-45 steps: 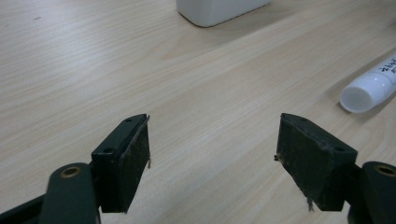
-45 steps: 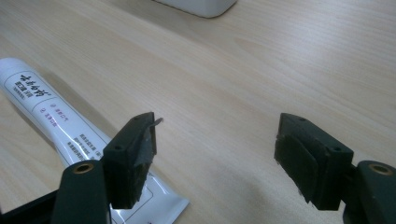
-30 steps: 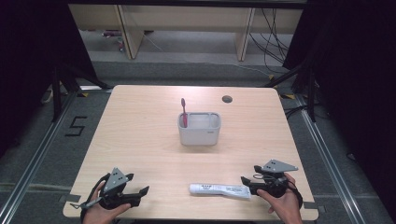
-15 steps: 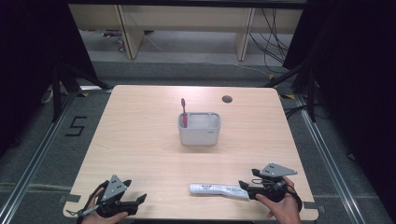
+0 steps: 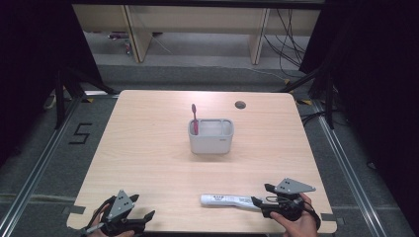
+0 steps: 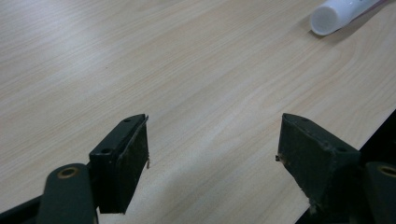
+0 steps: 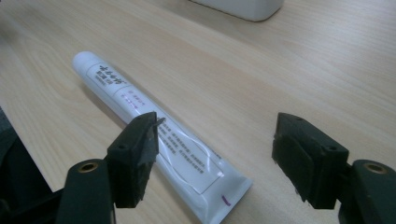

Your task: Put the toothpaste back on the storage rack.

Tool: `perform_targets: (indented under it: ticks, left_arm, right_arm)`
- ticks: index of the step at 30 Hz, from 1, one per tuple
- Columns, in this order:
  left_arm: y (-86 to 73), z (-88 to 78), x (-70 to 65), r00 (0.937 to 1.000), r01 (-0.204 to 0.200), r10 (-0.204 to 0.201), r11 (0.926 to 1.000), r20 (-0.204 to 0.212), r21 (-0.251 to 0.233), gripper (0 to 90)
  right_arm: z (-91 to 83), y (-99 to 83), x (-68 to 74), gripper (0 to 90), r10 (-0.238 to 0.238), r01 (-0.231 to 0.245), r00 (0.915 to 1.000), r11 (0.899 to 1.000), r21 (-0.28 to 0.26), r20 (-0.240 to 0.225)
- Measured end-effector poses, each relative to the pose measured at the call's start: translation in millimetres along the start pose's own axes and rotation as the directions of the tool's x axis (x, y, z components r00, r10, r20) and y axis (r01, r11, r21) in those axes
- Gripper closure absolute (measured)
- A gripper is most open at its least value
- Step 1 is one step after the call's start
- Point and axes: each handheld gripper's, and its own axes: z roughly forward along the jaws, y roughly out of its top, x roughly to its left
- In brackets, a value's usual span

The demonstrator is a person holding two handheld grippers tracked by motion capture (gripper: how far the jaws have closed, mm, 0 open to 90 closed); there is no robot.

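Toothpaste is the thing at hand: a white toothpaste tube (image 5: 228, 200) lies flat on the wooden table (image 5: 148, 148), near the table's front edge and well in front of the grey holder (image 5: 211, 136) that stands at the table's middle. A pink toothbrush (image 5: 194, 118) stands upright in the holder's left compartment.

The right gripper (image 5: 258, 201) sits just right of the tube, at its crimped end. In the right gripper view, that flat end (image 7: 219, 191) lies between the spread jaws, nearer the left one, whose tip overlaps the tube's edge; the other jaw stands well apart from it. The jaws have just been closing a little, yet they are still released and the pads do not press on the tube.

The left gripper (image 5: 148, 217) rests at the front edge of the table, well to the left of the tube. In the left gripper view its jaws stand wide and released over bare wood, with the tube's round cap end (image 6: 327, 18) far ahead of them.
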Motion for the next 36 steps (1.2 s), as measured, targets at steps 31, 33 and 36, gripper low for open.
perform_targets:
  ticks: [31,33,36]
  left_arm:
    - [-1.3,-2.8,-3.1,0.9997,-0.021,0.021,0.9998,0.010,0.007,24.2]
    - [-1.4,-3.0,-2.6,0.9995,-0.032,0.032,0.9993,0.006,0.017,24.1]
    - [-1.0,-2.4,-2.5,0.9995,-0.032,0.032,0.9994,0.002,0.012,24.2]
  right_arm:
    - [6.0,-16.1,32.3,90.0,-0.078,0.089,0.9926,0.989,0.118,-0.093]
    - [7.6,-16.1,30.9,90.0,-0.087,0.097,0.9921,0.988,0.121,-0.091]
    - [8.5,-15.7,30.0,90.0,-0.088,0.098,0.9929,0.986,0.135,-0.080]
